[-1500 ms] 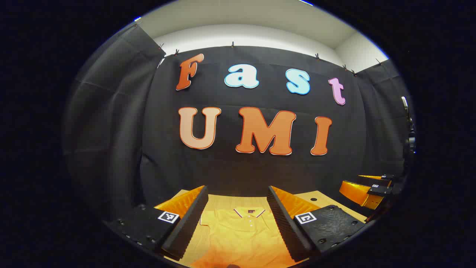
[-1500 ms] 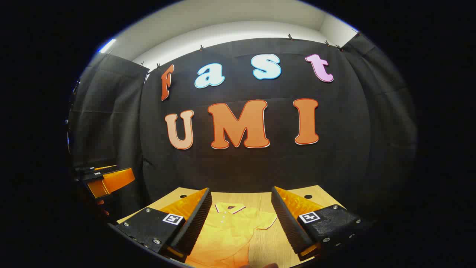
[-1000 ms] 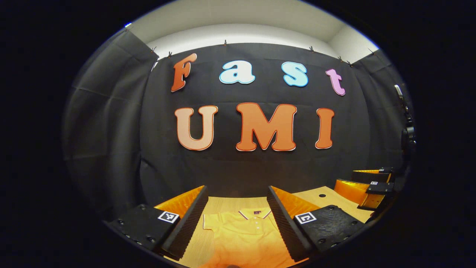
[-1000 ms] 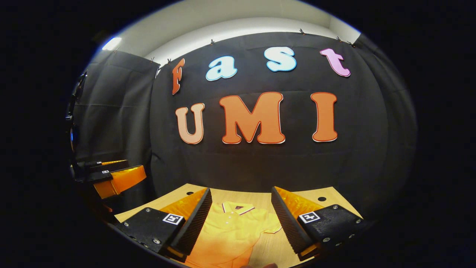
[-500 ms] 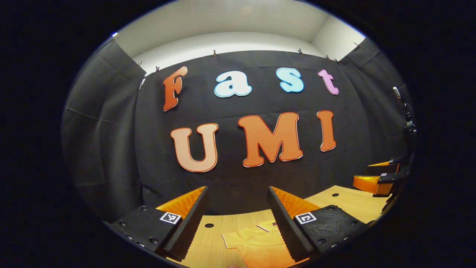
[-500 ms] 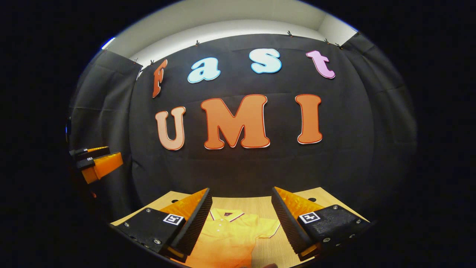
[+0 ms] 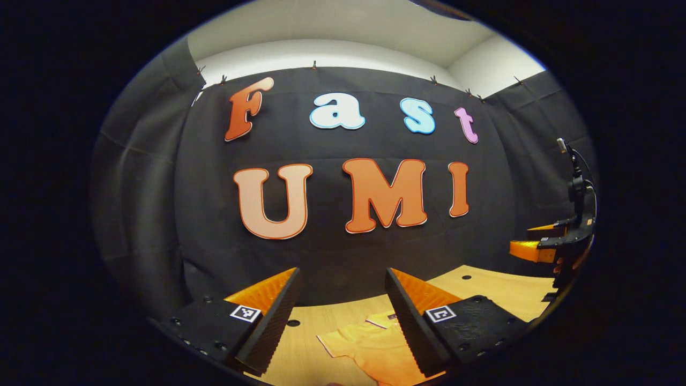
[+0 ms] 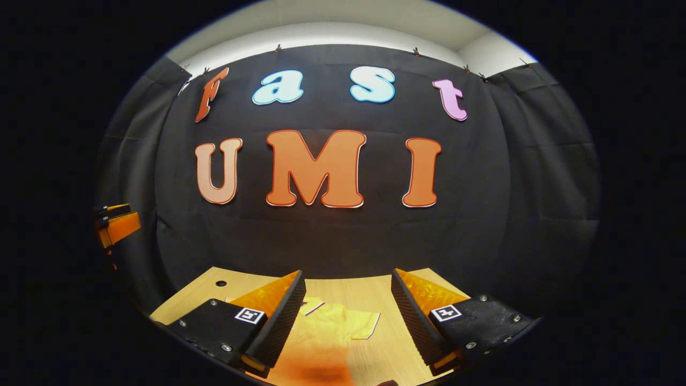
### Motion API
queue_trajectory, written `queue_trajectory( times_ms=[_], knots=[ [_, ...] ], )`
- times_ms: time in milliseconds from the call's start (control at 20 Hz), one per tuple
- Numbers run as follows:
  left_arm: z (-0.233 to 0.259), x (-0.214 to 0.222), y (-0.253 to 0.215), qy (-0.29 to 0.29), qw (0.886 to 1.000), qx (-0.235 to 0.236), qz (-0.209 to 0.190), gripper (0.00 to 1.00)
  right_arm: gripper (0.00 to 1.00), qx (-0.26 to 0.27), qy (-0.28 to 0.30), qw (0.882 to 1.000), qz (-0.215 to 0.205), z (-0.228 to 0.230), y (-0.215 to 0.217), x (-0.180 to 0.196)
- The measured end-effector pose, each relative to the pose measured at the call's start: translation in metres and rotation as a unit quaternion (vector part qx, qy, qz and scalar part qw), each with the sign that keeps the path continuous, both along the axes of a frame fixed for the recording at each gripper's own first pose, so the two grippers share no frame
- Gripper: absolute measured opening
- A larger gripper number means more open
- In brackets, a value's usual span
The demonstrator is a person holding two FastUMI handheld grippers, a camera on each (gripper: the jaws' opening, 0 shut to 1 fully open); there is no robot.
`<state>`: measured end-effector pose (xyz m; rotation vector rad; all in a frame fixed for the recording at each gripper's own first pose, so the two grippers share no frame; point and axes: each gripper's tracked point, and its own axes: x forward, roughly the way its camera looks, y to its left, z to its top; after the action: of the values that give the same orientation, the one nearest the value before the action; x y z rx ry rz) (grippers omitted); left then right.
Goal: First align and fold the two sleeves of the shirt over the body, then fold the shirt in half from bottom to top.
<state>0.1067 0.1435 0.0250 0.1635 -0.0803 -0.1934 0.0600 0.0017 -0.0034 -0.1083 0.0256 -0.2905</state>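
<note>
Shirt (image 8: 343,327) limp, light, on tabletop (image 8: 375,289) below both spread, empty hand-held grippers (image 7: 340,316) (image 8: 345,316); pinch sleeve (image 8: 364,324) hem.

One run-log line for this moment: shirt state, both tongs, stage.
shirt: flat on table, sleeves unfolded | left tongs: open, above shirt, empty | right tongs: open, above shirt, empty | stage: before first sleeve fold

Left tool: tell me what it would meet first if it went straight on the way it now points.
Probably the booth's black cloth wall. The left tool stands open, held above the table, with the yellow shirt lying low between its fingers. Depth is unclear.
</note>
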Motion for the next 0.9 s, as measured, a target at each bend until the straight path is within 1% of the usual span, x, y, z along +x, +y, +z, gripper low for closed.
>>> queue_trajectory(
  times_ms=[100,150,250,300,400,450,550,650,750,900],
  knots=[
    [-0.006,-0.004,0.0,0.003,1.0,-0.007,-0.008,0.96,0.97,-0.009,0.002,1.0,-0.016,0.001,0.001,-0.004],
    [-0.01,-0.006,0.0,0.003,1.0,-0.007,-0.004,0.96,0.97,-0.011,0.004,0.999,-0.032,0.001,-0.002,-0.006],
    [-0.02,-0.01,0.001,0.005,1.0,-0.012,0.01,0.96,0.97,-0.013,0.012,0.999,-0.041,-0.003,-0.002,-0.004],
    [-0.026,-0.013,0.001,0.007,1.0,-0.014,0.023,0.96,0.97,-0.013,0.019,0.999,-0.045,-0.007,-0.006,-0.003],
    [-0.028,-0.017,-0.006,-0.003,0.999,-0.007,0.032,0.96,0.98,-0.012,0.033,0.999,-0.04,-0.016,-0.008,0.003],
    [-0.026,-0.016,-0.01,-0.005,0.999,-0.012,0.037,0.96,0.98,-0.01,0.04,0.999,-0.033,-0.022,-0.01,0.009],
    [-0.031,-0.018,-0.021,0.005,0.999,-0.028,0.047,0.96,0.98,-0.006,0.063,0.998,-0.015,-0.036,-0.013,0.024],
    [-0.034,-0.016,-0.023,0.011,0.996,-0.053,0.066,0.96,0.98,-0.01,0.083,0.997,-0.004,-0.05,-0.021,0.039],
    [-0.042,-0.017,-0.029,0.022,0.994,-0.072,0.078,0.96,0.99,0.0,0.109,0.994,0.011,-0.067,-0.027,0.054],
    [-0.047,-0.011,-0.032,0.027,0.993,-0.061,0.098,0.96,0.98,0.019,0.151,0.988,0.025,-0.095,-0.036,0.077]
  ],
)
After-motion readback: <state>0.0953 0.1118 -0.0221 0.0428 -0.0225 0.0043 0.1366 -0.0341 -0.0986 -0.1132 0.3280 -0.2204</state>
